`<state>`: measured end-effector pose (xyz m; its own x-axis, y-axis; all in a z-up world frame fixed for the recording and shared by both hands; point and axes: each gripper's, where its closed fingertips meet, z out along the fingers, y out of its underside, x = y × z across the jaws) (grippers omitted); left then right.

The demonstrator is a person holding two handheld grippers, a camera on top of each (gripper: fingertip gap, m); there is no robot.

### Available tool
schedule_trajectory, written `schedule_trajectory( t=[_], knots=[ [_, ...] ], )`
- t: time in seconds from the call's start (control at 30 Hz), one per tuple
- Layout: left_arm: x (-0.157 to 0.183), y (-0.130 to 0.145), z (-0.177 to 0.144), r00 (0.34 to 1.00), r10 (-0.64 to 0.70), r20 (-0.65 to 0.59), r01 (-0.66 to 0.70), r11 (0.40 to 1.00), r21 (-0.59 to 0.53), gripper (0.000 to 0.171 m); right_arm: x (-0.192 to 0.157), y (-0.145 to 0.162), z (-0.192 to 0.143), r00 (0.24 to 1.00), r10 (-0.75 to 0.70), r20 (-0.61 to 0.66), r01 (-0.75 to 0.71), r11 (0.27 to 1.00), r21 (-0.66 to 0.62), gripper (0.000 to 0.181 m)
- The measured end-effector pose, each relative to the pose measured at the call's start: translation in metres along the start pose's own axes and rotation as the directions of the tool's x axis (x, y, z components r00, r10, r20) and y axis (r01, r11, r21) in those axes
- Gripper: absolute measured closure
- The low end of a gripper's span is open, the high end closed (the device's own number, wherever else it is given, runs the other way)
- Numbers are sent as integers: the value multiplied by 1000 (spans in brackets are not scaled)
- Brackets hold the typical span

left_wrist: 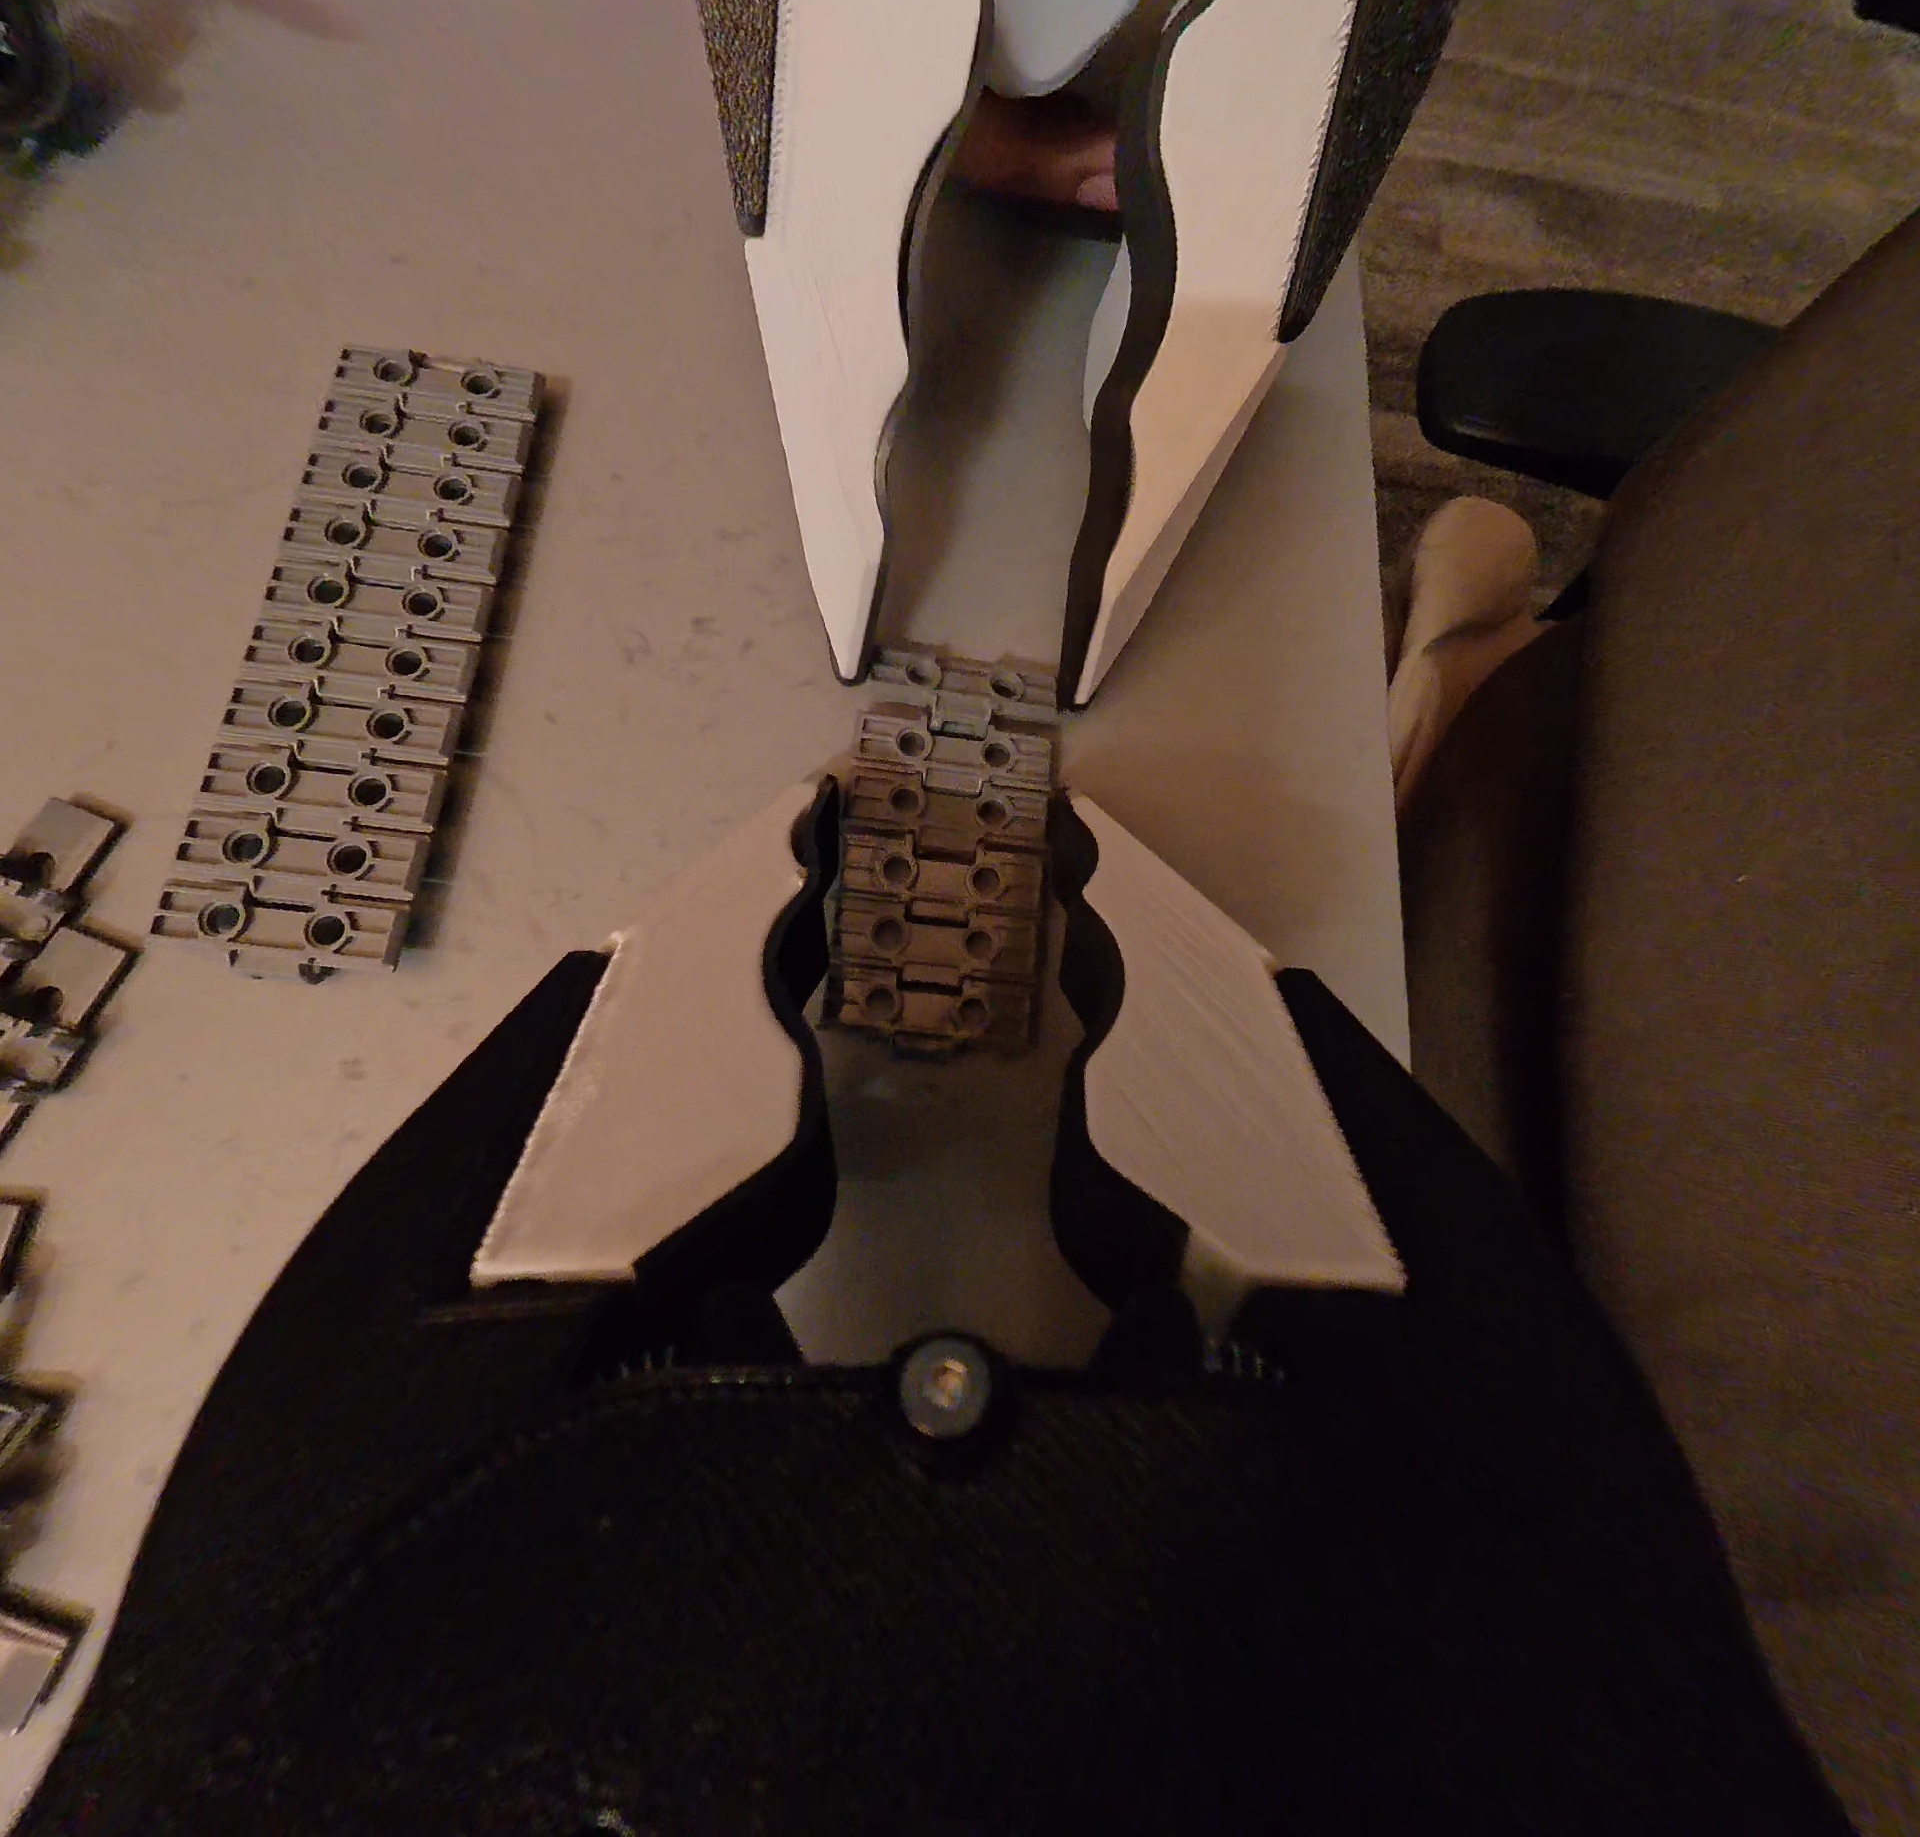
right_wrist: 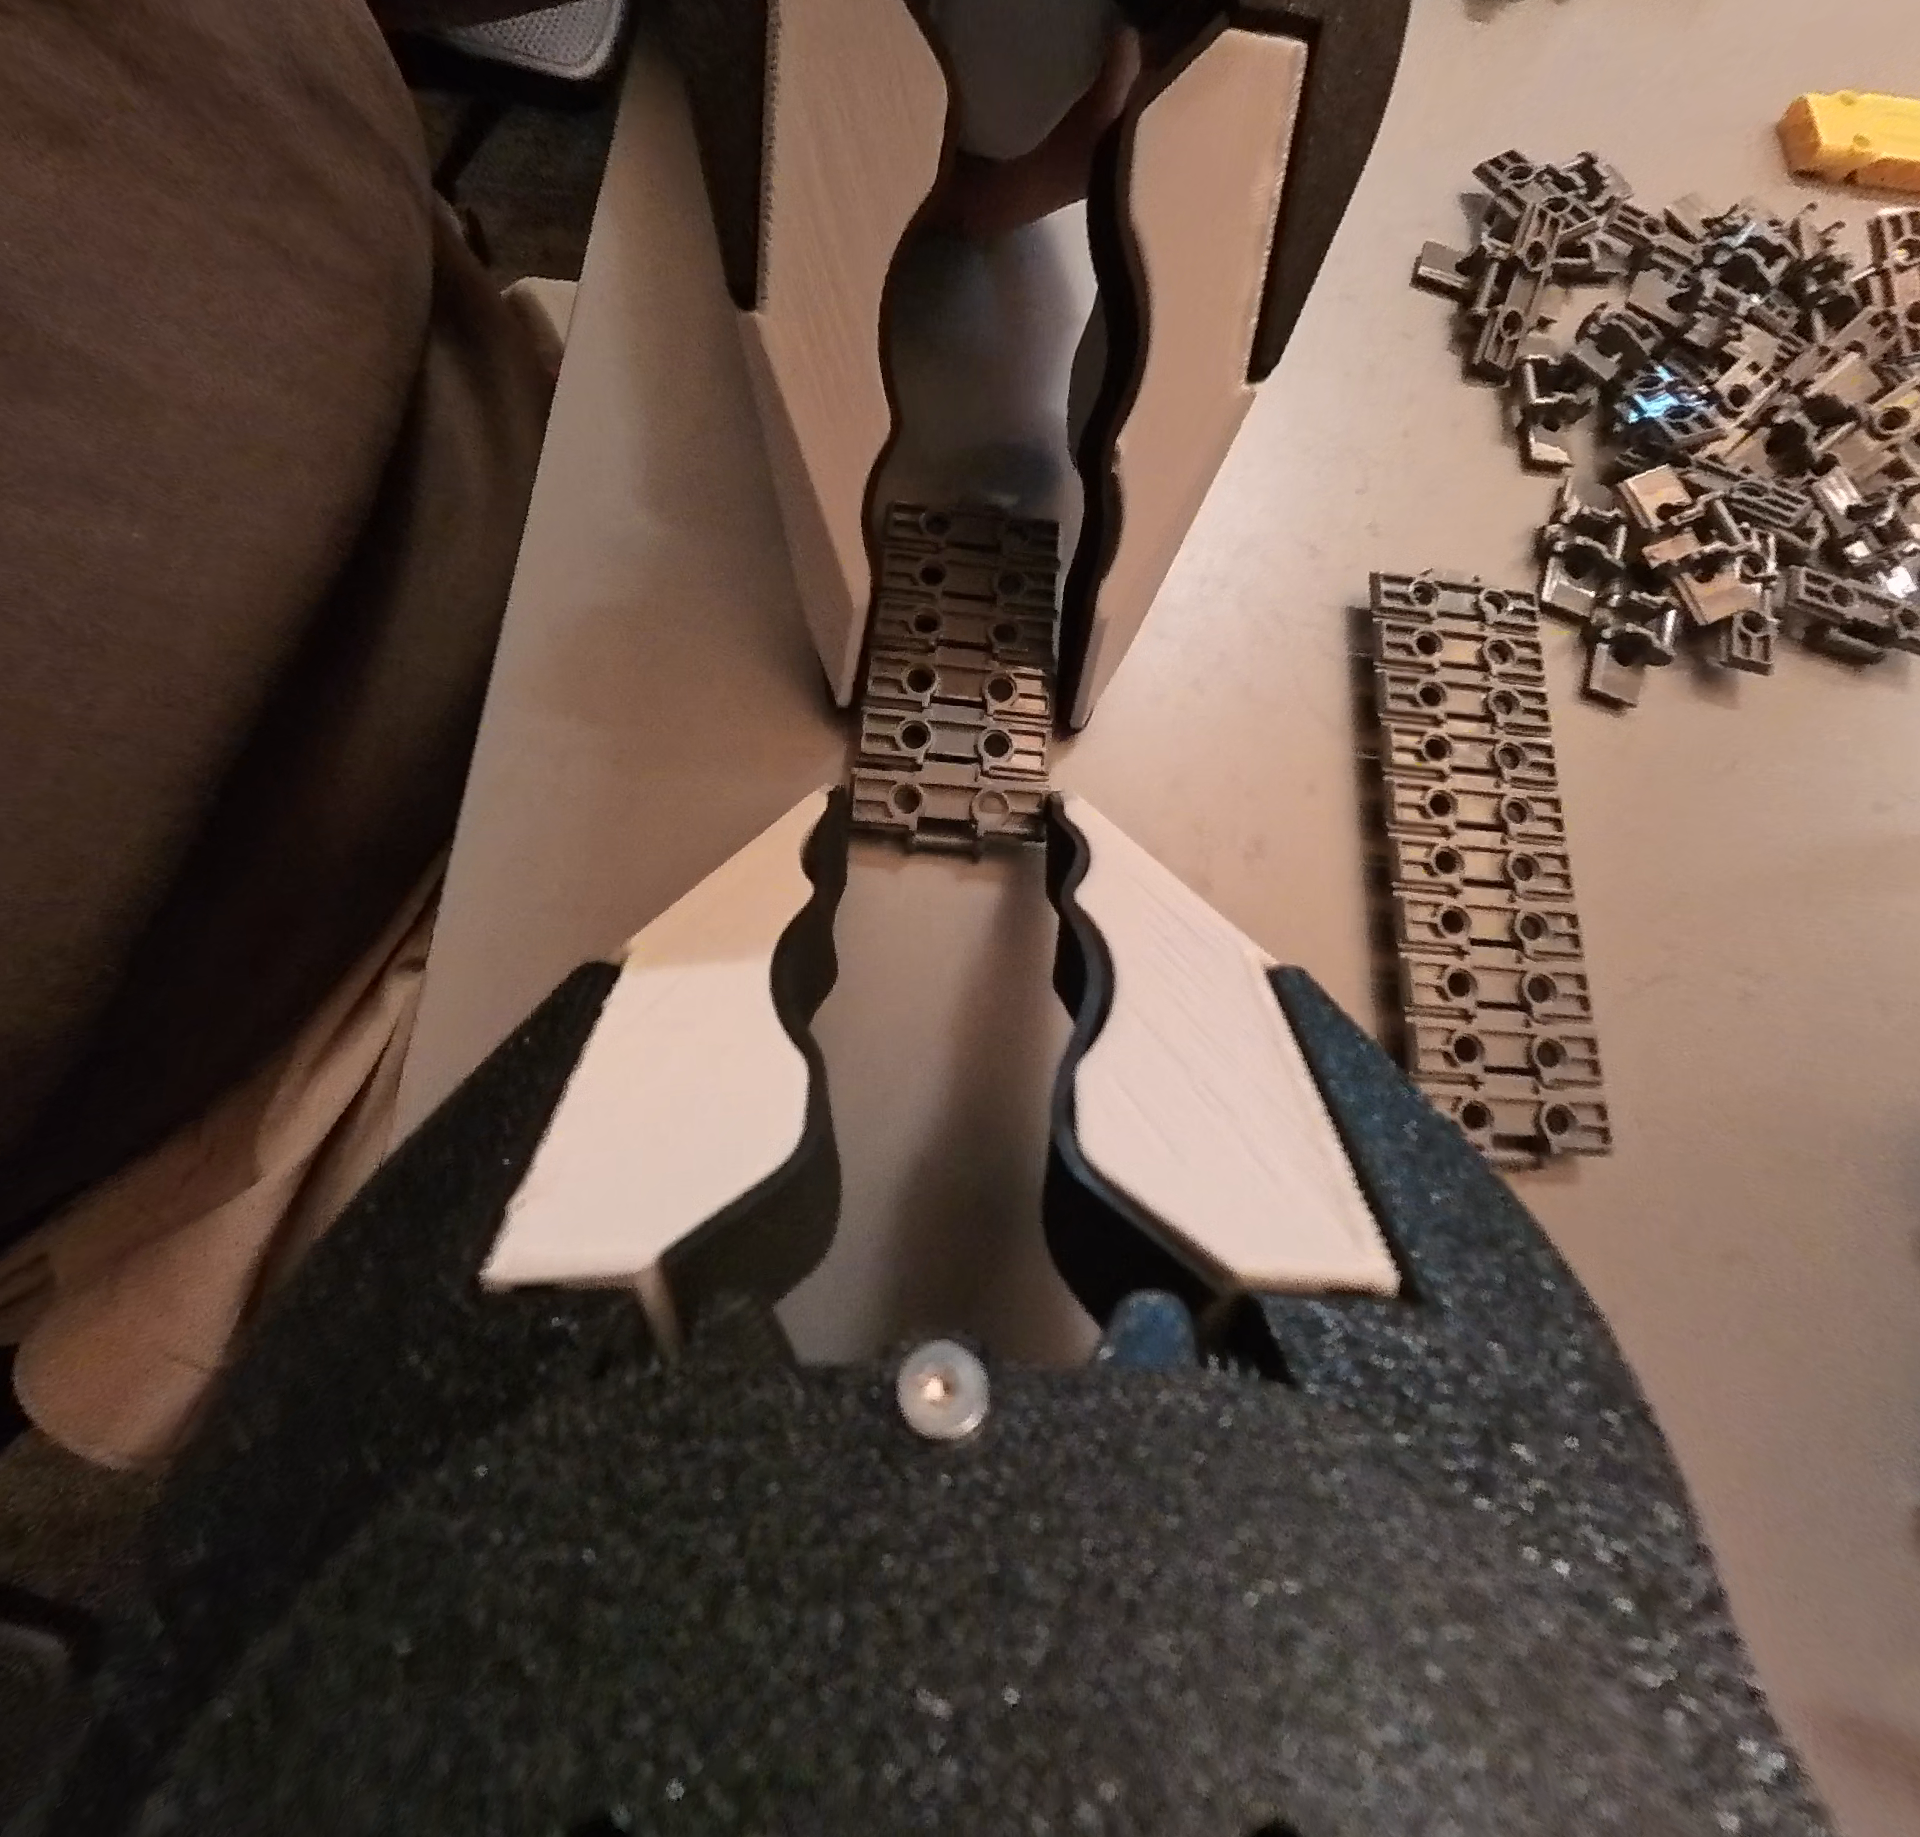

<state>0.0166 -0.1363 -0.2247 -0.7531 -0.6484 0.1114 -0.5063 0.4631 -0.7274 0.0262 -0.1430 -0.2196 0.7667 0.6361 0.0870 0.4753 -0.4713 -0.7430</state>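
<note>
A short strip of grey plastic track links (left_wrist: 940,852), each pierced by two round holes, lies on a pale beige bench (left_wrist: 582,177). White fingers (left_wrist: 675,1060) with wavy black inner edges flank it. A yellow plastic piece (right_wrist: 1855,140) sits beyond a dark grey pile of loose links (right_wrist: 1714,416).

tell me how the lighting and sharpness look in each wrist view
Left wrist view: dim, warm light; the short track strip between the left gripper sits in its shadow, and loose pieces at the left edge smear with blur. Right wrist view: the same warm cast, glints on the link pile, soft wide-angle edges.
</note>
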Motion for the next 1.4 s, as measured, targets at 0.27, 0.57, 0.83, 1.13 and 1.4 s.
schedule_trajectory(
  t=[0.27,0.57,0.83,1.13,1.4],
  knots=[
    [0,0,0,1000,13,16,-13,1000,-4,135,-1,-8,-7,998,60,-25,-59,997,58,132],
    [-1,1,1,999,24,26,-24,1000,-7,134,7,-9,-7,966,253,-49,-250,966,59,181],
    [-1,1,1,999,31,32,-30,999,-10,135,5,-3,0,965,256,-50,-259,964,-61,181],
    [-1,1,1,997,58,55,-57,998,-14,135,5,-2,1,981,191,-31,-193,953,-235,181],
    [-1,1,2,996,76,49,-75,997,-14,135,5,-1,2,973,229,6,-217,930,-296,181]
  ],
)
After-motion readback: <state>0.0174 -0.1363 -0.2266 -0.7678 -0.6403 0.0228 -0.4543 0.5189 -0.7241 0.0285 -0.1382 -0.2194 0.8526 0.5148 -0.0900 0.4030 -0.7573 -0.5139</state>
